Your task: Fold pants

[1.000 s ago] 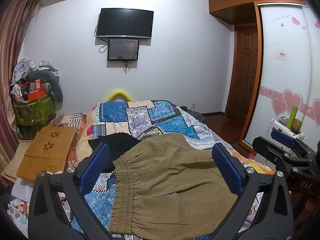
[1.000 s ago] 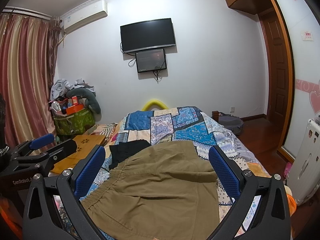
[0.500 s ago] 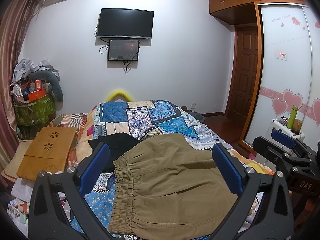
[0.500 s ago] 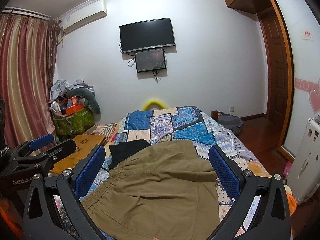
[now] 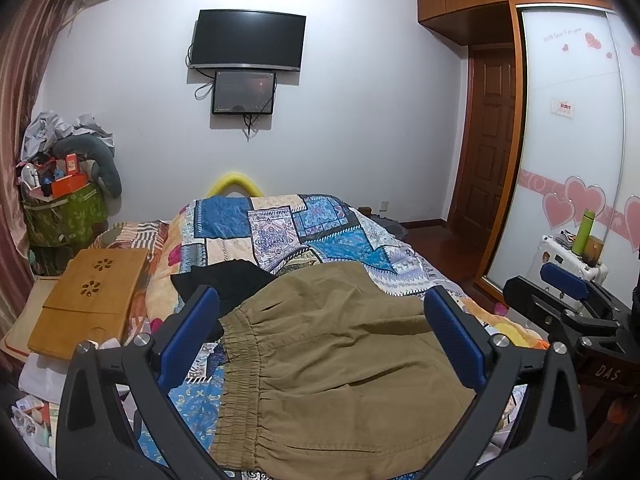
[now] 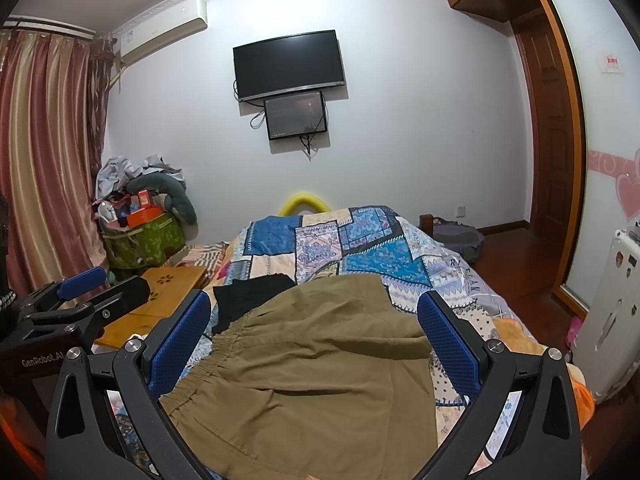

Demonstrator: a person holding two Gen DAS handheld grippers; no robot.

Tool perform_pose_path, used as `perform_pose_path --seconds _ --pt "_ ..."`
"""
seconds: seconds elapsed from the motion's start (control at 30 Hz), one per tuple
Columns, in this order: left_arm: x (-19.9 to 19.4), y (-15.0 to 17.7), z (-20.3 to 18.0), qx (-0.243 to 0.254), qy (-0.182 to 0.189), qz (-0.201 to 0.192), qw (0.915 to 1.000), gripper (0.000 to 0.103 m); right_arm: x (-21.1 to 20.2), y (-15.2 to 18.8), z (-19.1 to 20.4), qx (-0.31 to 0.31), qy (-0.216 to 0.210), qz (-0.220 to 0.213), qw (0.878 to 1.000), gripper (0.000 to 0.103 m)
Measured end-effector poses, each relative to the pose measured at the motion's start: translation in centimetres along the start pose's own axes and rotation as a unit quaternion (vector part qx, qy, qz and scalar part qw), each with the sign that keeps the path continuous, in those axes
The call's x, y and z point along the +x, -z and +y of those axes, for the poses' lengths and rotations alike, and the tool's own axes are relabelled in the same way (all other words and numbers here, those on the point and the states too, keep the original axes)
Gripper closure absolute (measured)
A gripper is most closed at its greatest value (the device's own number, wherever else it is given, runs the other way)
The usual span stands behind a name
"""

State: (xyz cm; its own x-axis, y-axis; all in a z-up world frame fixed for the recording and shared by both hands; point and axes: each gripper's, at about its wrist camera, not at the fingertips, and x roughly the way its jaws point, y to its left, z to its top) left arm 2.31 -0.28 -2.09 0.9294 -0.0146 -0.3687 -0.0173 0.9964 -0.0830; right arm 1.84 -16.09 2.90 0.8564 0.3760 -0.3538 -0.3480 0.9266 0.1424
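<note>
Khaki pants (image 5: 340,364) with an elastic waistband lie spread on the patchwork bed quilt (image 5: 280,224), waistband toward the left. They also show in the right wrist view (image 6: 312,372). My left gripper (image 5: 320,320) is open and empty, held above the near part of the pants. My right gripper (image 6: 312,320) is open and empty too, above the pants. Each gripper shows in the other's view: the right at the right edge (image 5: 568,296), the left at the left edge (image 6: 80,292).
A black garment (image 5: 224,280) lies beside the waistband. A wooden lap tray (image 5: 92,296) sits left of the bed. A green bag of clutter (image 5: 64,216) stands at far left. A white appliance with a green bottle (image 5: 582,232) stands at right, by the wardrobe.
</note>
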Motion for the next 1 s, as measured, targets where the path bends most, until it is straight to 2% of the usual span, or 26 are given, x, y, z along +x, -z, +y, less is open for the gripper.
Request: perform_pose_path --seconds 0.17,0.3,0.43,0.6,0.77,0.9,0.97,1.0 --pt "2.5 0.0 0.5 -0.001 -0.010 0.020 0.9997 0.000 1.8 0.4 -1.2 0.003 0.007 0.020 1.000 0.000" --pt "5.8 0.2 1.5 -0.002 -0.007 0.059 0.9982 0.000 4.0 1.2 -3.0 0.019 0.018 0.046 0.999 0.000" --pt "8.8 0.3 3.2 -0.013 -0.020 0.087 0.9960 0.000 6.5 2.5 -5.3 0.039 0.029 0.085 0.995 0.000" --pt "13.4 1.4 5.5 0.012 -0.050 0.137 0.9892 0.000 8.9 4.1 -8.6 0.042 0.054 0.138 0.988 0.001" --pt "18.5 3.9 8.4 0.006 -0.067 0.217 0.9740 0.000 11.5 5.9 -11.3 0.049 0.056 0.198 0.977 0.001" --pt "22.6 6.8 10.6 -0.005 -0.066 0.287 0.9555 0.000 13.5 7.1 -12.6 0.058 0.048 0.231 0.970 0.003" --pt "23.6 7.9 11.5 -0.016 -0.058 0.315 0.9472 0.004 14.7 7.4 -13.2 0.057 0.042 0.251 0.965 0.011" --pt "24.4 8.4 12.1 -0.028 -0.053 0.335 0.9404 0.011 15.4 7.5 -13.3 0.057 0.039 0.258 0.964 0.012"
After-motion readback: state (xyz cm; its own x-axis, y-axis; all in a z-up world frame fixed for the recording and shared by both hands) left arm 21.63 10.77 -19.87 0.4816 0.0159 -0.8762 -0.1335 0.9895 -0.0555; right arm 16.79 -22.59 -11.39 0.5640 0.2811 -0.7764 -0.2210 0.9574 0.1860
